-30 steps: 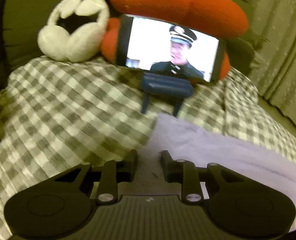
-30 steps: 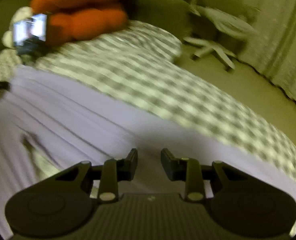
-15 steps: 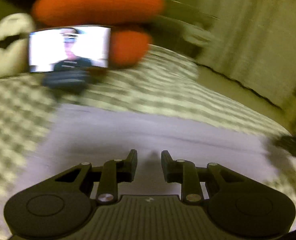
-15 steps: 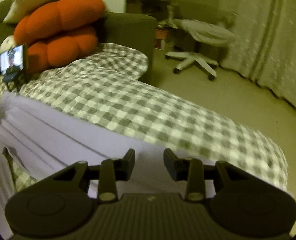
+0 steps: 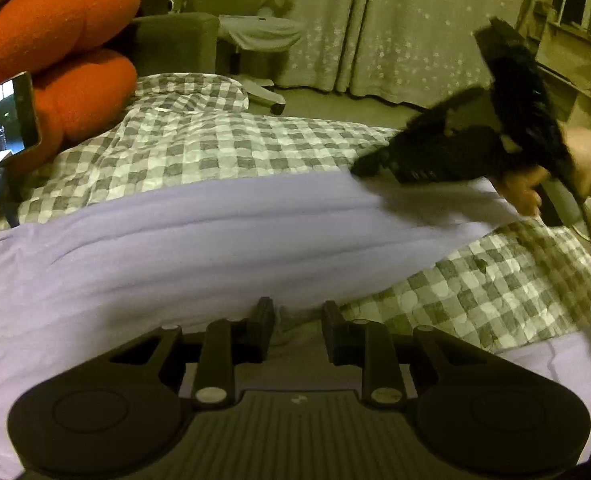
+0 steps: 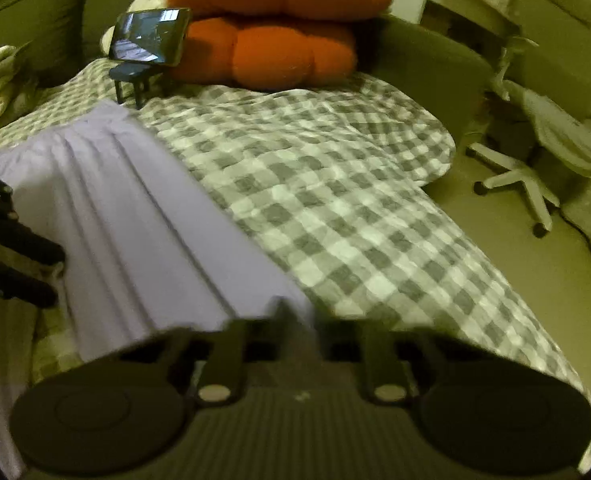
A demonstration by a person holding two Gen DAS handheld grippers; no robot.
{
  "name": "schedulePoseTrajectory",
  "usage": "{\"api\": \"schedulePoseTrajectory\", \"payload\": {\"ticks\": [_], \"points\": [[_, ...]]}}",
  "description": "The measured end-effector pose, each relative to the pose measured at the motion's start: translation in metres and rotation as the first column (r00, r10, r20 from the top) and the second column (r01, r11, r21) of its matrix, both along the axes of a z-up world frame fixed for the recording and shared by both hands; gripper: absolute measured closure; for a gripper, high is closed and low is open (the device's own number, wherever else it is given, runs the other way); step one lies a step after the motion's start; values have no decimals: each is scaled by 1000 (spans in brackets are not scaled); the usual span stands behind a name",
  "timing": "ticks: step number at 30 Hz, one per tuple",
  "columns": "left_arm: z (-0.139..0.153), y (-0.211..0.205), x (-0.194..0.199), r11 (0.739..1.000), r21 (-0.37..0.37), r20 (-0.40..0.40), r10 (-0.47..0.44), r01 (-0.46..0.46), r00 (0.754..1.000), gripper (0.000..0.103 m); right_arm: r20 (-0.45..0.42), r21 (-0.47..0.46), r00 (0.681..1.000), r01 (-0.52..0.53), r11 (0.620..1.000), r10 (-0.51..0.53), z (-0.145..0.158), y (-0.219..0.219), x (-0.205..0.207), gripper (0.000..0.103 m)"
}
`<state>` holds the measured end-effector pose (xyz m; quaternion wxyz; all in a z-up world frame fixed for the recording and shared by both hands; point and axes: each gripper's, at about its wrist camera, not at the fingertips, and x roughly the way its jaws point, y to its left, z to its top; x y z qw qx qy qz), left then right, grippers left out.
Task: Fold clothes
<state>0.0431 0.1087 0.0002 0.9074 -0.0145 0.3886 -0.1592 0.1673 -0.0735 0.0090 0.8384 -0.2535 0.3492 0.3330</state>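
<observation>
Left fingers: the left gripper (image 5: pixel 297 316) has its jaws spread with a clear gap; a bit of pale cloth edge lies in the gap, nothing pinched.
Right fingers: the right gripper (image 6: pixel 301 320) is blurred; a gap shows between the tips, so it reads as released, at the near corner of the cloth.
Garment: the lavender garment (image 5: pixel 199 248) lies stretched in long creases across the checked bedspread (image 5: pixel 215 144), running from 9 to 3 o'clock in the left view, from 11 down to 6 o'clock in the right view.
Hand: a hand (image 5: pixel 543 184) at 3 o'clock grips the right tool.
Phone: a phone (image 6: pixel 149 36) on a small stand, at 11 o'clock, just past the garment's far end.
Cushions: orange cushions (image 6: pixel 279 20) at 12 o'clock behind the phone.
Chair: a white swivel chair (image 6: pixel 535 152) on the floor at 3 o'clock.
</observation>
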Motion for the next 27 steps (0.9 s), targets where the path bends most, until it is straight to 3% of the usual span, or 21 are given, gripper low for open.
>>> {"api": "schedulePoseTrajectory", "payload": {"ticks": [6,10,16,22,27], "points": [[-3,0,-3,1000,5,12,-16,16,1000,80,86,-6,994,75,997,-74,12,5,22,99],[-2,1,-4,1000,1,8,-27,27,1000,80,89,-66,994,75,995,-69,-8,11,28,99],[-1,5,-2,999,-39,-14,-14,14,1000,80,106,-31,988,120,992,-117,-8,4,32,99],[0,14,1,995,-96,-42,16,-20,999,79,122,-8,979,169,986,-166,4,-30,26,98],[7,21,0,991,-126,-47,42,-48,998,78,133,12,969,208,978,-208,14,-59,22,69]]}}
